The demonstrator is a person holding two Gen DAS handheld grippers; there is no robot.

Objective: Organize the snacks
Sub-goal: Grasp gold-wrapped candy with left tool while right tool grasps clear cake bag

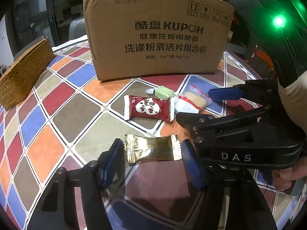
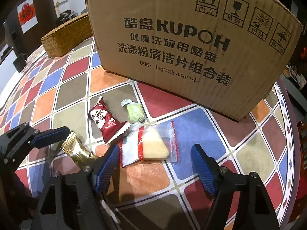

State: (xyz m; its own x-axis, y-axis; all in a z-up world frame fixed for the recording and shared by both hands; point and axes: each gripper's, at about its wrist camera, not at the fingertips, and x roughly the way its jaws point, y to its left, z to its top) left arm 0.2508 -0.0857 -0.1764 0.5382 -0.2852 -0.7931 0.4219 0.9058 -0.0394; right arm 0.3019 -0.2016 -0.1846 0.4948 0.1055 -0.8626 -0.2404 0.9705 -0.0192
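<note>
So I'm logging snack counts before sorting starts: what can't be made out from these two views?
- Cardboard box contents: both views show only its closed front wall.
- Wicker basket interior: seen from the side in both; cut by the left wrist view's edge.
- Gold packet label: glare in the left wrist view; the left gripper partly covers it in the right.
- Clear-wrapped pastry: partly behind the right gripper in the left wrist view.

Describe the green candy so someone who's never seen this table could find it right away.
Start at the big cardboard box on the checkered tablecloth. Just in front of it lie four snacks; the green candy is nearest the box, behind the red packet. It alone is a small pale-green block in a clear twisted wrapper.
</note>
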